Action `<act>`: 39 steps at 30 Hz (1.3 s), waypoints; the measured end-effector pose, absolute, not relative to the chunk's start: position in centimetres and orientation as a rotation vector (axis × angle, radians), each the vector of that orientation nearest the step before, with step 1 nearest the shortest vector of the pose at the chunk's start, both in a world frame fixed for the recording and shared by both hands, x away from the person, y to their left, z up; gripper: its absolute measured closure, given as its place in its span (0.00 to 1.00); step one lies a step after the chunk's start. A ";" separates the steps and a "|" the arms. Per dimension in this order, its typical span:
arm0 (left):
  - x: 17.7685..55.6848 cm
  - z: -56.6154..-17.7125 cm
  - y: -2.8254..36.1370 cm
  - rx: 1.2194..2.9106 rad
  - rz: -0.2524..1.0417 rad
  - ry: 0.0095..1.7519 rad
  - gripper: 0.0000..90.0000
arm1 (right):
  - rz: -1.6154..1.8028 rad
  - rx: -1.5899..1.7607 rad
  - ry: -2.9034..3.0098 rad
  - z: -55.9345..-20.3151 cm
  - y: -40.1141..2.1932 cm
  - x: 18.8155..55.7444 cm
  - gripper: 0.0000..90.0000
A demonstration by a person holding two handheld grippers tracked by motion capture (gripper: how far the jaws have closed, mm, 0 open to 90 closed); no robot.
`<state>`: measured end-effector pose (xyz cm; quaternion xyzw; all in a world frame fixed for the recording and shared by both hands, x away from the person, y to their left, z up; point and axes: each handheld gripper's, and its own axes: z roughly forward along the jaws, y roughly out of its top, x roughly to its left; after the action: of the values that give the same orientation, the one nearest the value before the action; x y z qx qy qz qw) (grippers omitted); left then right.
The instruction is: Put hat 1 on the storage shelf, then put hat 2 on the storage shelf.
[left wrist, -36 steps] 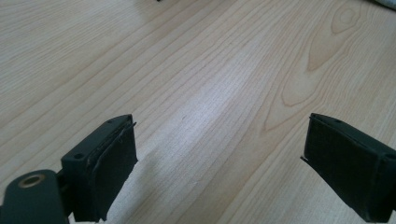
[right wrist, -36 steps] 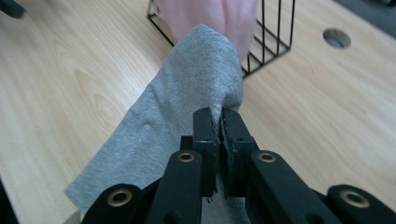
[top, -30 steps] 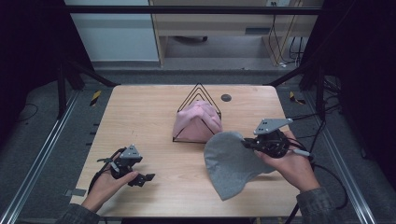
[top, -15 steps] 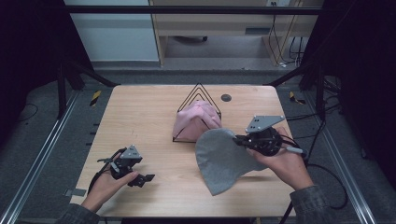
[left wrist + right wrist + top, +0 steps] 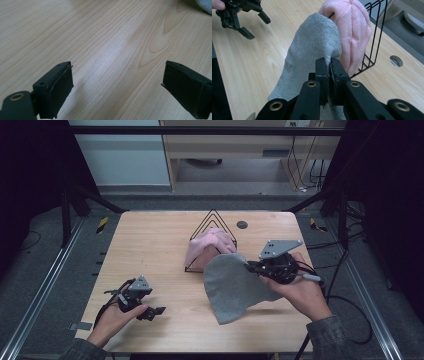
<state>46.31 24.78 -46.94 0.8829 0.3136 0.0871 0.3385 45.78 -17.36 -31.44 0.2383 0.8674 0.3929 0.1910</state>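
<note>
Meanwhile lifted nearer the wire rack (image 5: 214, 240): grey beanie (image 5: 231, 287), pinched tight in right gripper (image 5: 248, 267); left gripper (image 5: 159, 311) idle, jaws wide.

The high view is dim at its sides, where the room falls into near black, while overhead light falls evenly on the table (image 5: 160, 245). Soft shadows lie under the grey cloth (image 5: 235, 287). In the left gripper view a pale sheen crosses the wood and the near fingers (image 5: 58, 92) look slightly blurred.
</note>
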 end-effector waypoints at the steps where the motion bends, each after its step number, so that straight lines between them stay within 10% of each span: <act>1: 46.3 -46.9 24.8 2.296 0.230 0.818 0.10 | 1.102 0.670 2.439 -31.4 -17.3 45.8 0.96; 39: 46.8 -39.9 19.1 2.170 0.206 0.558 0.13 | 1.182 0.445 2.401 -25.3 -11.2 44.7 0.96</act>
<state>46.83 19.06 -39.88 0.8701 0.2237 0.0826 0.4314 44.75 -11.25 -25.28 0.1603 0.8648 0.4258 0.2125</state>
